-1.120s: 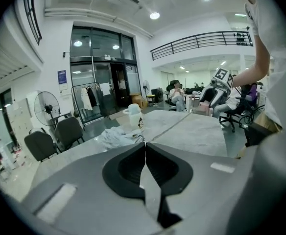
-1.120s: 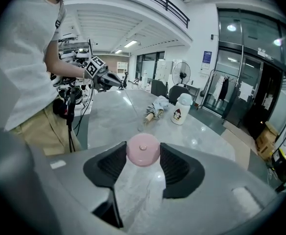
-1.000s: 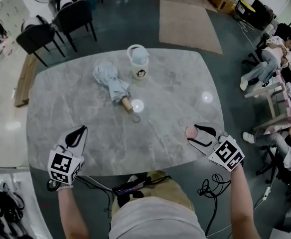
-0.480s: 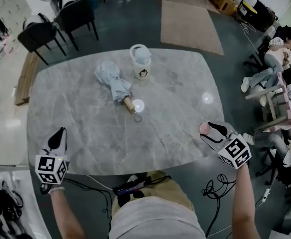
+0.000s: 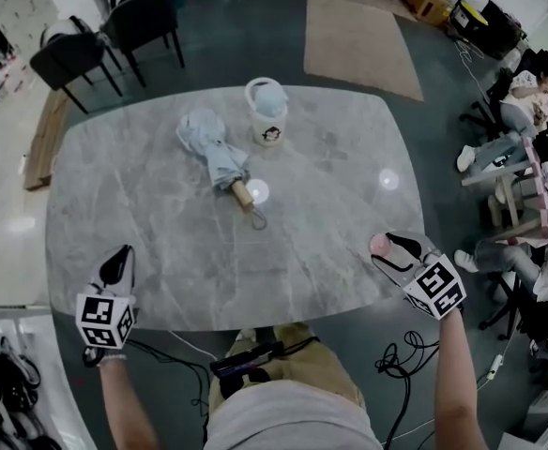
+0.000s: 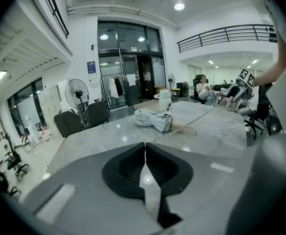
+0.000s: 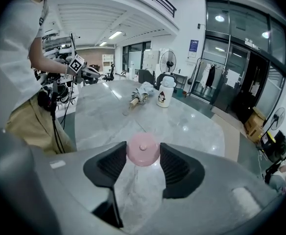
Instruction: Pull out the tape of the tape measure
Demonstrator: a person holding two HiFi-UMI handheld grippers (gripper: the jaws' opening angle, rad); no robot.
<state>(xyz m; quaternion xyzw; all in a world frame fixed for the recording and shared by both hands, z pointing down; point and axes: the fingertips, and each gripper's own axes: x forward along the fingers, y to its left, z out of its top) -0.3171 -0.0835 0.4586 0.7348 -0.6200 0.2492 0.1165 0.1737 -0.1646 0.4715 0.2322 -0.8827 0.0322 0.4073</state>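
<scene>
A round pink tape measure sits between the pads of my right gripper, which is shut on it at the table's front right edge. My left gripper hovers over the front left corner, its jaws shut tip to tip. In the left gripper view a thin pale line, which looks like the tape, runs from those tips across the table towards the right gripper. The head view is too coarse to show the tape.
On the grey marble table a folded pale umbrella lies beside a white lidded jug. Black chairs stand beyond the far left corner. People sit at the right. Cables lie by my feet.
My left gripper has moved left towards the table's corner and turned narrower to the head view. The right gripper has shifted a little to the right with the pink tape measure.
</scene>
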